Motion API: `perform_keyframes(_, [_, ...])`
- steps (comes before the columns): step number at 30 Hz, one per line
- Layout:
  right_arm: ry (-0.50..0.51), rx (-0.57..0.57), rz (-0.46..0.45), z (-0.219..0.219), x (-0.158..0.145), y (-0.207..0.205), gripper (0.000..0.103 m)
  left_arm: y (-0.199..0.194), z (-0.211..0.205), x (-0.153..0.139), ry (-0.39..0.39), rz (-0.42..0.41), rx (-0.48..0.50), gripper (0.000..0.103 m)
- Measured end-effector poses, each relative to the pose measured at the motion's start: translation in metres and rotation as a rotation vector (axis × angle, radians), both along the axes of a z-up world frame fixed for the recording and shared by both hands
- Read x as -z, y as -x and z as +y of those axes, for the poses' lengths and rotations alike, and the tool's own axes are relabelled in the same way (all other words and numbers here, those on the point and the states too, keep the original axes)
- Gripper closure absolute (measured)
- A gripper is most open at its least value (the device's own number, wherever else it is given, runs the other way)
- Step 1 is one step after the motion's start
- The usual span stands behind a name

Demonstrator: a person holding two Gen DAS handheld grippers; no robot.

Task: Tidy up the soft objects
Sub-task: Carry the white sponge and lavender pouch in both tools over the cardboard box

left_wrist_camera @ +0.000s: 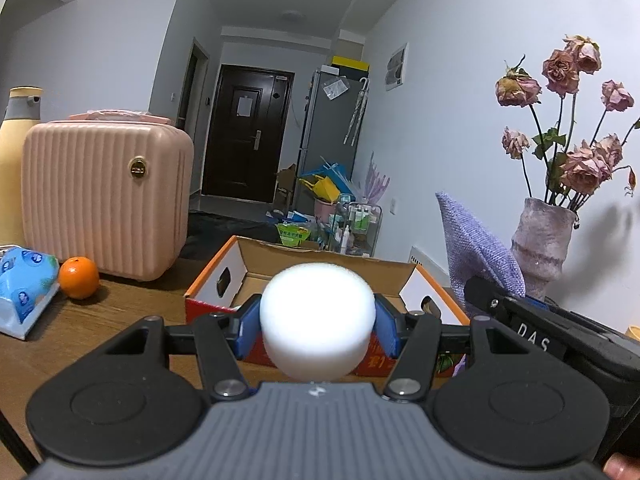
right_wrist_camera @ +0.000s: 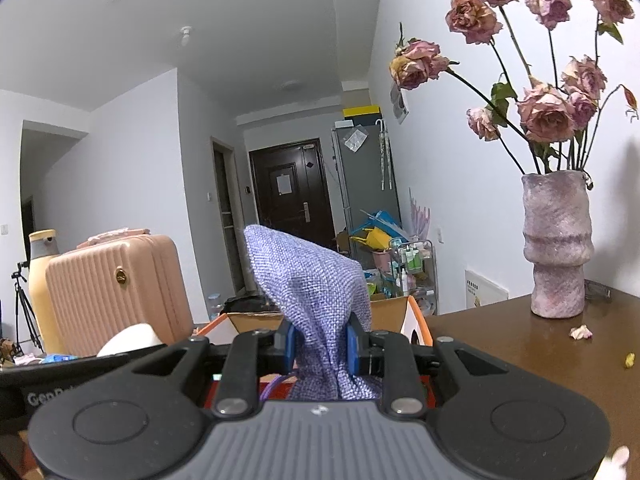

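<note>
- In your left gripper (left_wrist_camera: 318, 322) sits the foam puck (left_wrist_camera: 318, 320), held between the pads, in front of the open cardboard box (left_wrist_camera: 420, 284) on the table (left_wrist_camera: 120, 320).
- Left of the box lies the orange (left_wrist_camera: 79, 278), with the tissue pack (left_wrist_camera: 24, 292) just beside it, farther left.
- Behind the orange stands the ribbed suitcase (left_wrist_camera: 104, 196), and the bottle (left_wrist_camera: 16, 160) stands at its left.
- Your right gripper (right_wrist_camera: 320, 346) pinches the woven cloth (right_wrist_camera: 316, 280) before the same box.
- The vase of dried roses (right_wrist_camera: 556, 248) stands on the table to your right, near the wall.
</note>
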State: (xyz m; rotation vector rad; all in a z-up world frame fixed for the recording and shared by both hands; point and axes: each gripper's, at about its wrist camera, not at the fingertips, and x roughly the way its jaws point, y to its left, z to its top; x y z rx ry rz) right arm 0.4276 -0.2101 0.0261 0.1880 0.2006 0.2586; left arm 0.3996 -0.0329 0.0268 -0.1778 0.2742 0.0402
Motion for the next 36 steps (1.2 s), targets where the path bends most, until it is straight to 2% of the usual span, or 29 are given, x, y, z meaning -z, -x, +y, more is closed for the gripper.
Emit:
perform_keyframes(25, [0.056,0.024,0.054,-0.007,0.010,-0.086,0.080,-0.088,-0.012,0.001,0.048,0.004,-0.040,0.044])
perform_keyframes(36, [0.074,0.015,0.068,-0.002,0.010,-0.115,0.080,-0.123,-0.011,0.002,0.045,0.005,-0.078,0.044])
